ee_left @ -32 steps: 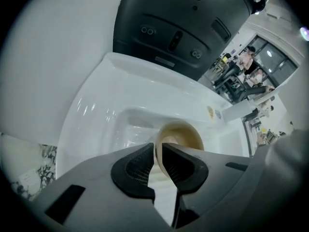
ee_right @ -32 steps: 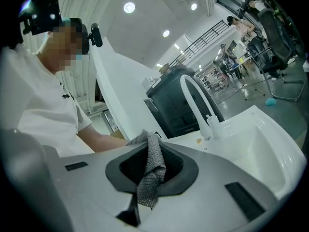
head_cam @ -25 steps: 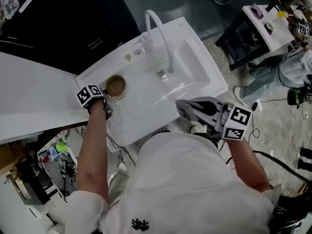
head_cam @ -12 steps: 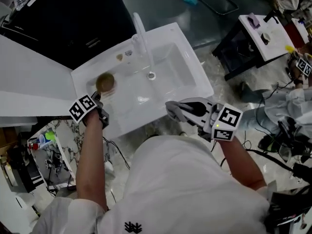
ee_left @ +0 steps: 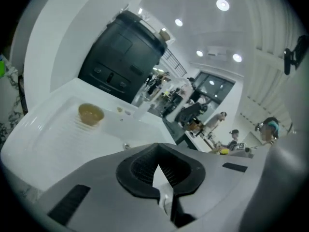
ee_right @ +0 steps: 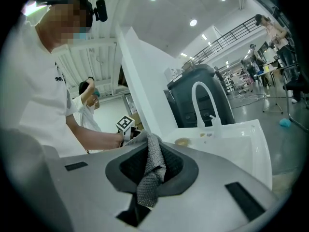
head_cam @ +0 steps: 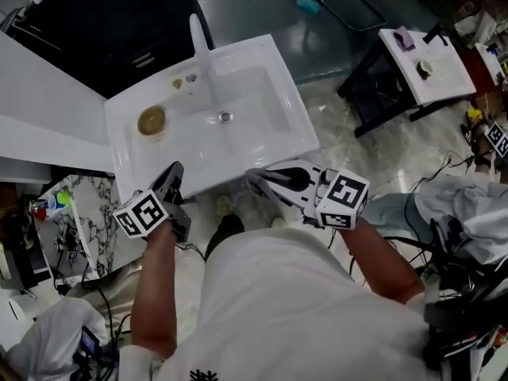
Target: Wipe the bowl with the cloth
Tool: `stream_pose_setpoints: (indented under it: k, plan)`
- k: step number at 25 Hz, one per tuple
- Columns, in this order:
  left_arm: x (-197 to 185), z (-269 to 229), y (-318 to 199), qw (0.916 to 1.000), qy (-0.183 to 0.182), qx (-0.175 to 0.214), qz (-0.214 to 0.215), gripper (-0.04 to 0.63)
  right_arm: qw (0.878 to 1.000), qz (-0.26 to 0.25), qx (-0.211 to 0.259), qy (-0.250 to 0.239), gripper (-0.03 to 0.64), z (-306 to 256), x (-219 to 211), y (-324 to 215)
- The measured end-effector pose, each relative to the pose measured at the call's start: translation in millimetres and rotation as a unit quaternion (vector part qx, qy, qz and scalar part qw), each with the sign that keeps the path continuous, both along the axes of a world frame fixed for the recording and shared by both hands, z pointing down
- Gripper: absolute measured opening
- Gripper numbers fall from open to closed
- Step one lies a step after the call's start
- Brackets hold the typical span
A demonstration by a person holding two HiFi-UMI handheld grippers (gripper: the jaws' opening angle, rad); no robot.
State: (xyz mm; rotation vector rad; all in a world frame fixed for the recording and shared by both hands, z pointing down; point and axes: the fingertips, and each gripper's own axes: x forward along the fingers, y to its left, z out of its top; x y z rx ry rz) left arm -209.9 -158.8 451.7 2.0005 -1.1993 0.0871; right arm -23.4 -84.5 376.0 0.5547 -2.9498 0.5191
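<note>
Just ahead of the left tongs and right tongs stands a white sink unit; beyond it are a black cabinet and glossy grey floor. Right of the right tongs is a white table. Round ceiling lights glow overhead

A curved faucet stands at the white sink's back edge; a small white table stands right of the sink.

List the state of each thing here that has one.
bowl, upright on the drainboard, untouched.
right gripper, shut on the cloth.
cloth, bunched and pinched between the right gripper's fingers.
left gripper, fingers just closed, nothing between them.
</note>
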Motion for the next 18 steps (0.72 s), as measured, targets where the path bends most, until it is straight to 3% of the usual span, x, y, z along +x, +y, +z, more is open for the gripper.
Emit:
stream_pose_setpoints:
  k: [5, 10, 18]
  plan:
    - [70.2, -31.6, 67.5, 0.996, -0.025, 0.051, 0.069, 0.011, 0.999, -0.027, 0.015, 0.015, 0.035, 1.9, 8.3, 29.5]
    - [115.7, -49.2, 119.0, 0.9879, -0.055, 0.088, 0.114, 0.011, 0.999, -0.046, 0.016, 0.019, 0.035, 4.8, 11.6, 56.9]
    - [157.8, -59.0, 154.2, 0.978, -0.083, 0.104, 0.161, 0.011, 0.997, -0.064, 0.032, 0.024, 0.035, -2.0, 19.3, 77.9]
